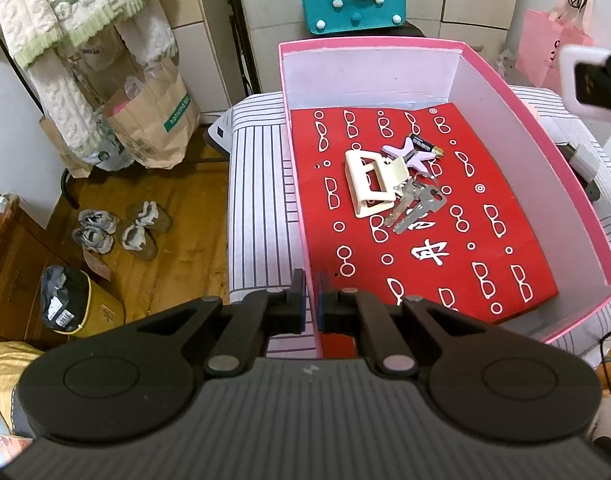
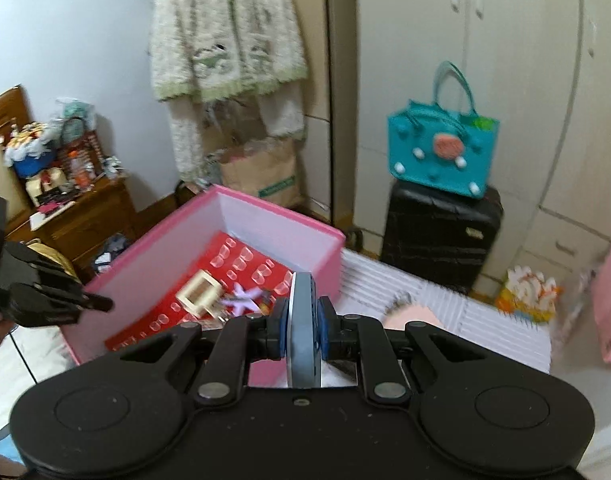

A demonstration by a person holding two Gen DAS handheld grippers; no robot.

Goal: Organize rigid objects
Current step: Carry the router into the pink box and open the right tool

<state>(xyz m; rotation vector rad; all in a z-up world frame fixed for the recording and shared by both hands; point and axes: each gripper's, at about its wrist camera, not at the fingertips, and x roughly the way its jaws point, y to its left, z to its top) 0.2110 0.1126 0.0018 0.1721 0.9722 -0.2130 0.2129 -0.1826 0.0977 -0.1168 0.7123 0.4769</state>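
Left wrist view: the left gripper (image 1: 311, 294) has its jaws pressed on the near wall of the pink box (image 1: 577, 188), which sits on a striped bed (image 1: 257, 184). Inside, on a red sheet (image 1: 433, 280), lie a cream clip (image 1: 369, 188), keys (image 1: 417, 208), a lilac star piece (image 1: 409, 154) and a battery (image 1: 425, 145).

Right wrist view: the right gripper (image 2: 301, 320) pinches a grey disc (image 2: 303, 328) edge-on, above the bed beside the box.

Keys (image 1: 415, 206), a clip (image 1: 367, 184) and a battery (image 1: 425, 145) are lying together in the box (image 1: 577, 184), which is sitting on the bed (image 1: 257, 184).
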